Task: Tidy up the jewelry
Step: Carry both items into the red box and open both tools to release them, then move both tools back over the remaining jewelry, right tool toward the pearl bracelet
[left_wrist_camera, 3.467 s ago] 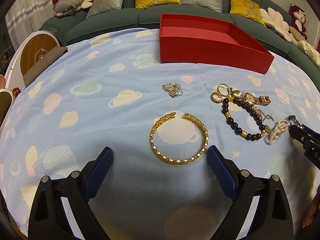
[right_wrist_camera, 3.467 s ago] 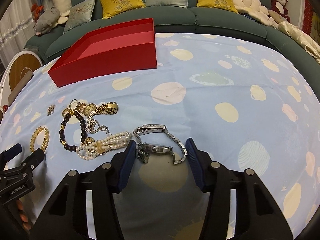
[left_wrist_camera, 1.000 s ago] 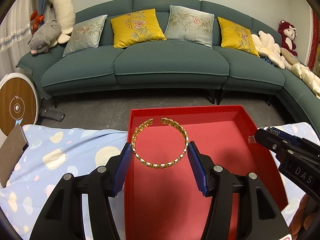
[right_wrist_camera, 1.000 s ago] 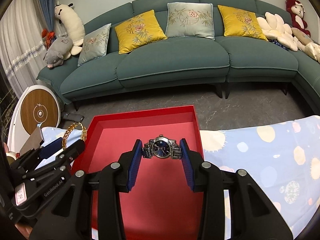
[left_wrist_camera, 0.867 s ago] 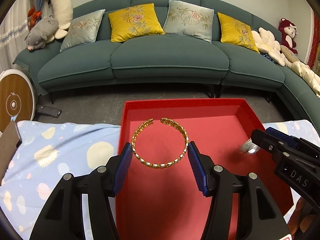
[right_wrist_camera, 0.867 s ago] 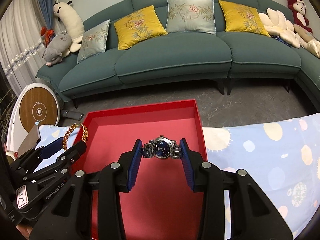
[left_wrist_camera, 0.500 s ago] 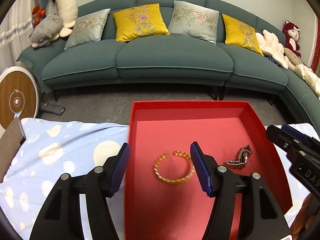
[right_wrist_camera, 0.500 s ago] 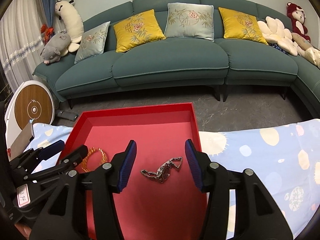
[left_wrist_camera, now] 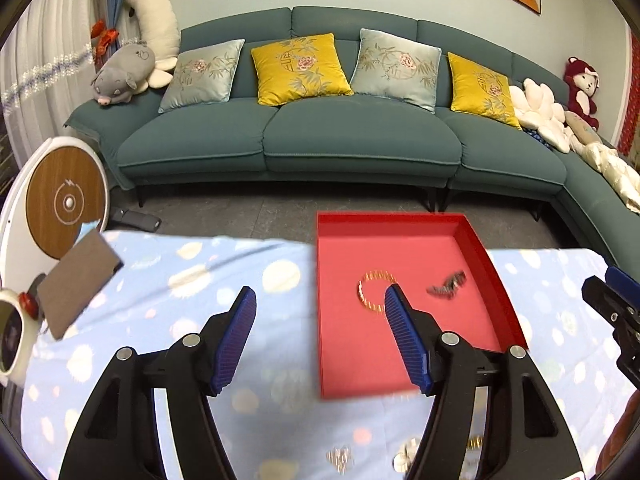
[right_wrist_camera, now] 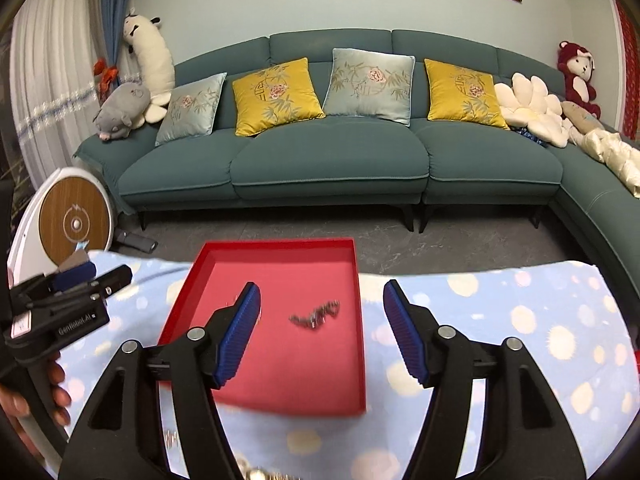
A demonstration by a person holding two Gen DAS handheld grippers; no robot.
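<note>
Blue planet-print tablecloth: shallow red cardboard tray collects gold link bangle, steel watch; left gripper, right gripper just opened wide, empty.

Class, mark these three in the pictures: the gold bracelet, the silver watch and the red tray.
gold bracelet (left_wrist_camera: 370, 289), left wrist view, on its left curve.
silver watch (right_wrist_camera: 316, 316), right wrist view, on the middle of its band.
red tray (right_wrist_camera: 280, 245), right wrist view, on its far rim.
</note>
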